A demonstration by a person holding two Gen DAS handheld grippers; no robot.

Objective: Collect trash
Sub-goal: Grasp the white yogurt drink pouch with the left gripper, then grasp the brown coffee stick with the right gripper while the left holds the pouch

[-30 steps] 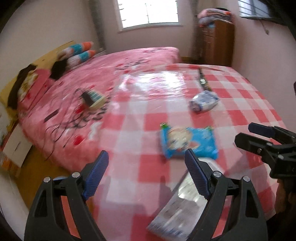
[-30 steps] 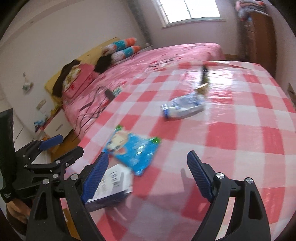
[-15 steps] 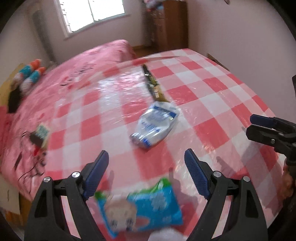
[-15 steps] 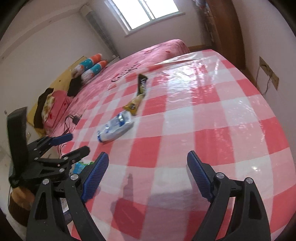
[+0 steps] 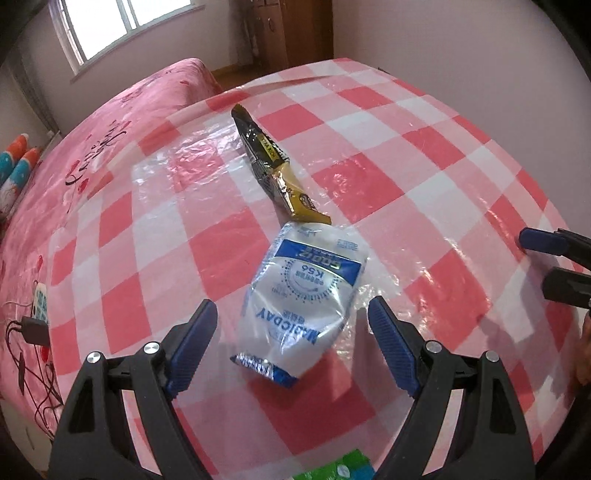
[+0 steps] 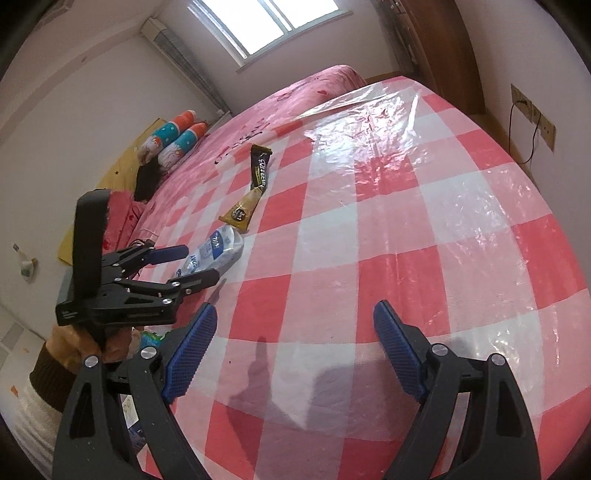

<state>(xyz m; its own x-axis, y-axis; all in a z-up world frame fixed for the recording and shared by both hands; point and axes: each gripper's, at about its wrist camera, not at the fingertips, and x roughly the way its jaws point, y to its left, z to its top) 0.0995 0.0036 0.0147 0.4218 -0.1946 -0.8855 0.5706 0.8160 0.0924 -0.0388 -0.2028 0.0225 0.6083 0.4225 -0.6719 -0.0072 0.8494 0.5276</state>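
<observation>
Step in hand, prob. grabbing the pouch (image 5: 303, 295): left hand-held gripper (image 5: 291, 332) released, straddling it on the surface (image 5: 424, 155); right hand-held gripper (image 6: 295, 339) released, idle; next, lower & clench.

This is a bedroom in a home. A bed (image 6: 295, 99) with a pink printed bedspread runs toward a bright window (image 6: 269, 26), with bolster pillows (image 6: 173, 142) at its yellow headboard (image 6: 125, 162) and a wooden wardrobe (image 6: 439, 48) against the pale wall. Beside the bed stands a table (image 6: 424, 240) under a red-and-white checked cloth with clear plastic over it, and a wall socket (image 6: 532, 114) has a cord plugged in.
</observation>
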